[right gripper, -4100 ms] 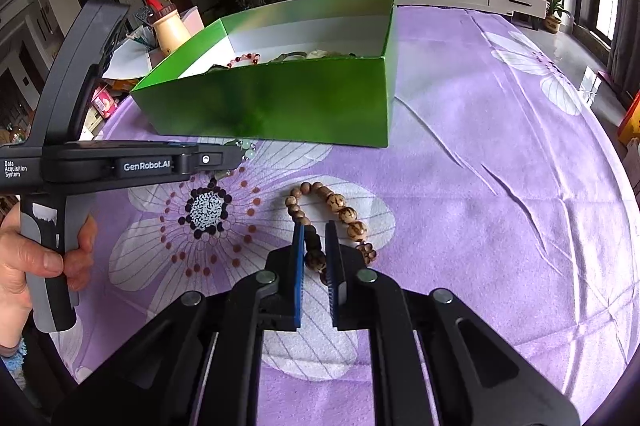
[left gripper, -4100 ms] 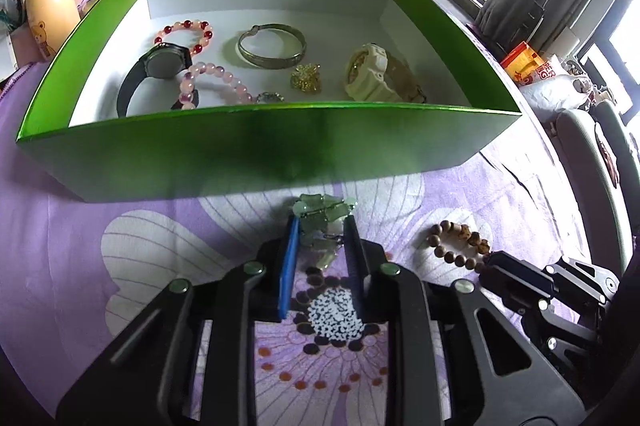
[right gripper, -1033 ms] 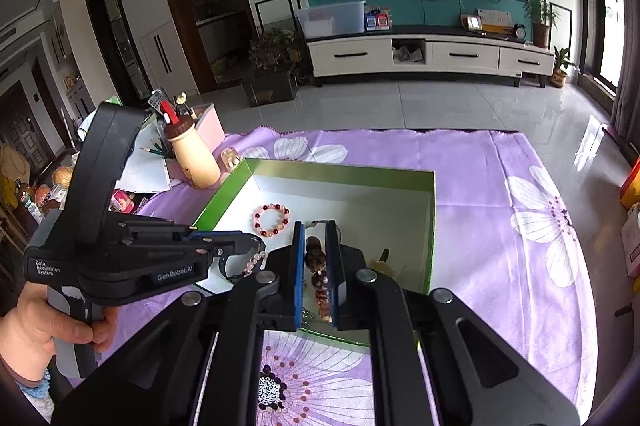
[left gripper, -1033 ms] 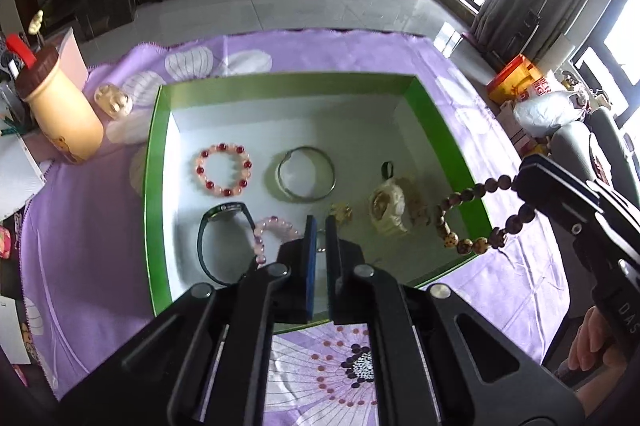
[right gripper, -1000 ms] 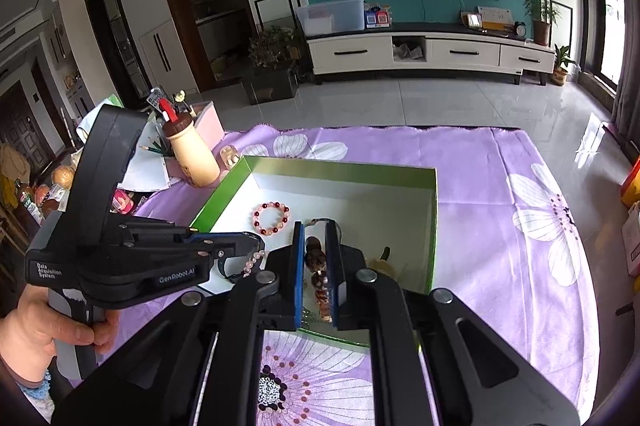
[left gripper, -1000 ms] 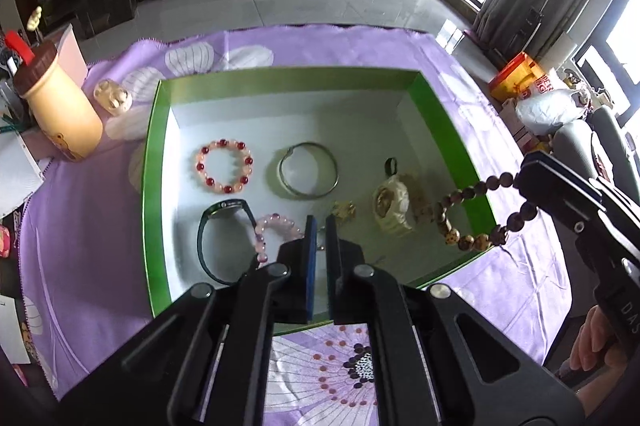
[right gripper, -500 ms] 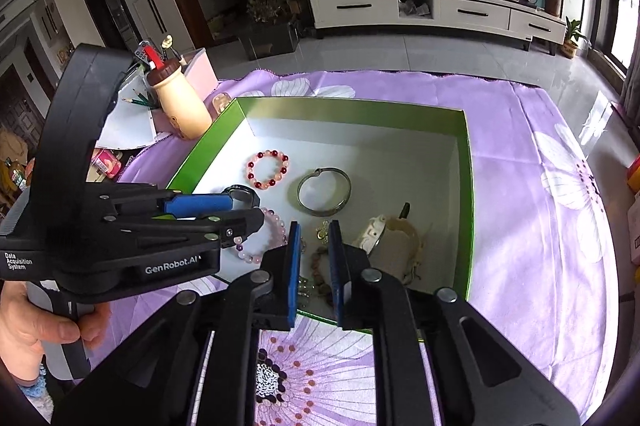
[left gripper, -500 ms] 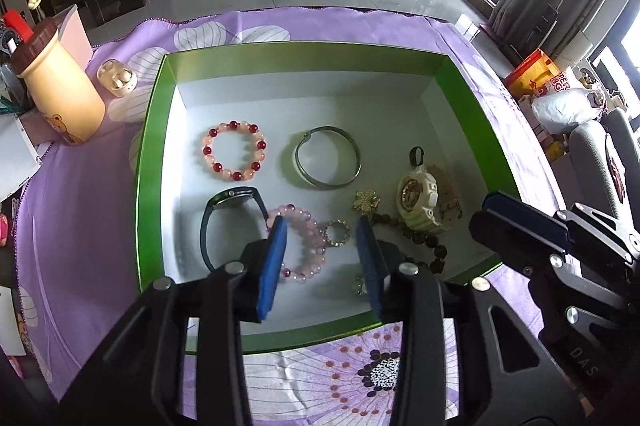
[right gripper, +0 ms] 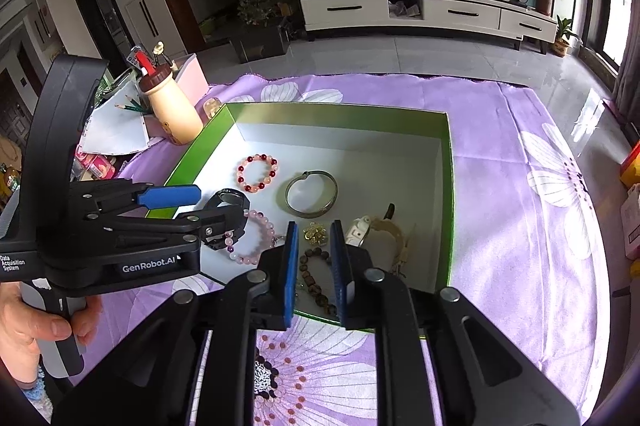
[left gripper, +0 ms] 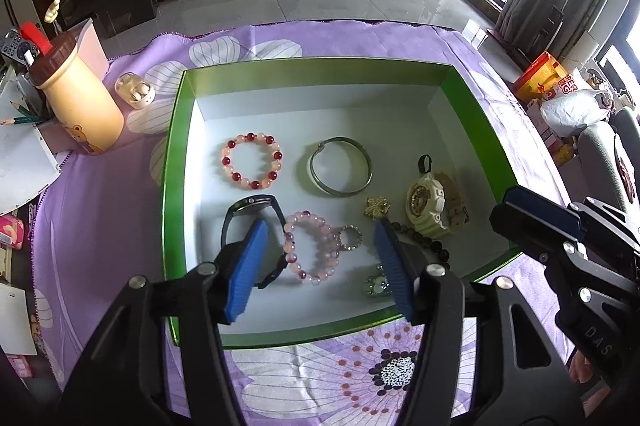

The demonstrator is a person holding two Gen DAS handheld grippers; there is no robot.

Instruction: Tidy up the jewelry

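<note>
A green box (left gripper: 170,185) (right gripper: 450,185) on the purple cloth holds jewelry: a red-and-pink bead bracelet (left gripper: 252,160) (right gripper: 257,173), a silver bangle (left gripper: 341,171) (right gripper: 311,193), a black watch (left gripper: 250,209), a pink bead bracelet (left gripper: 310,253) (right gripper: 253,238), a gold brooch (left gripper: 377,206) (right gripper: 316,230), a cream watch (left gripper: 426,205) (right gripper: 380,230), a small ring (left gripper: 349,237), a jade piece (left gripper: 376,285) and a wooden bead bracelet (left gripper: 424,240) (right gripper: 314,276). My left gripper (left gripper: 320,266) is open and empty above the box's near side. My right gripper (right gripper: 312,268) is open above the wooden beads.
A cream bottle with a brown cap (left gripper: 74,97) (right gripper: 170,105), an earbud case (left gripper: 135,90), papers and pencils (left gripper: 20,153) lie left of the box. The flowered purple cloth (left gripper: 360,378) spreads in front. A chair (left gripper: 608,161) stands at the right.
Both grippers rose over the box and opened. The jade piece and the wooden bead bracelet dropped from them and now lie inside the box.
</note>
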